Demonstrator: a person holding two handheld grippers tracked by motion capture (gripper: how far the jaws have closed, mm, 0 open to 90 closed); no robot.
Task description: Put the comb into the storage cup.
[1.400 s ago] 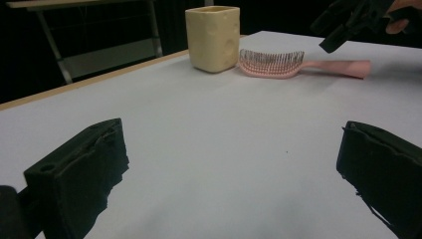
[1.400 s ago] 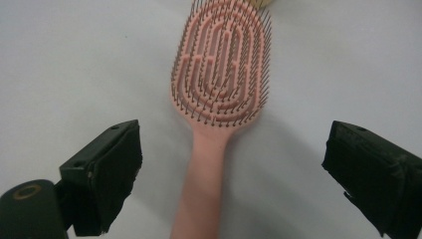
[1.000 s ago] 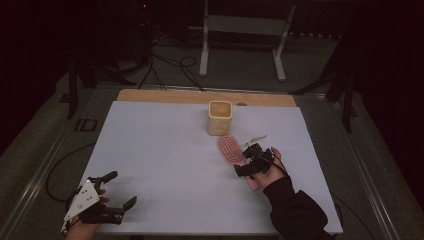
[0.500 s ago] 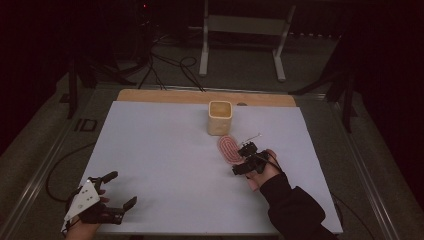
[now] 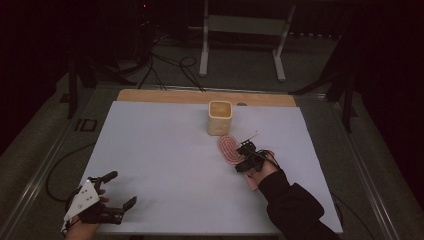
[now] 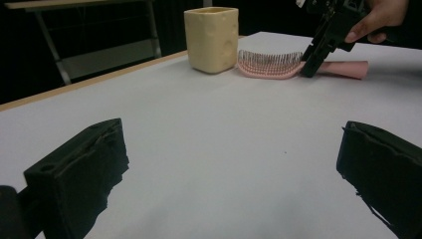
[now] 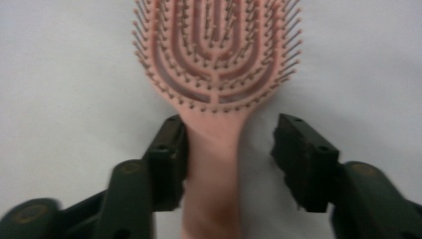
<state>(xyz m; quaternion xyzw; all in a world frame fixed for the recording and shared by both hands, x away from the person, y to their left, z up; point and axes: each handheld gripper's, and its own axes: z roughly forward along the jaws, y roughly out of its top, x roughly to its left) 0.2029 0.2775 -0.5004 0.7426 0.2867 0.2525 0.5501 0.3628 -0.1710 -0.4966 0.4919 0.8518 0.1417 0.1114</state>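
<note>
A pink hairbrush [image 5: 227, 148] lies bristles up on the white table, just right of centre, its head near a cream square cup [image 5: 220, 117]. My right gripper [image 5: 242, 158] is down over the brush handle. In the right gripper view the handle [image 7: 214, 164] lies between the jaws of that gripper [image 7: 226, 144], which have just been closing. One pad touches it and the other still stands off with a gap. My left gripper [image 5: 121, 188] rests at the near left corner, jaws wide apart and empty [image 6: 229, 169]. From there I see the brush [image 6: 268, 64], the cup [image 6: 211, 37] and the right gripper [image 6: 323, 45].
The white sheet [image 5: 165, 150] covers the table, with a wooden strip [image 5: 165, 96] along its far edge. A metal stand [image 5: 240, 45] and cables lie on the floor beyond. A black cable [image 5: 55, 170] trails off the left side.
The right gripper has shifted slightly toward the brush and its jaws have narrowed around the handle. The left gripper has stayed where it was.
</note>
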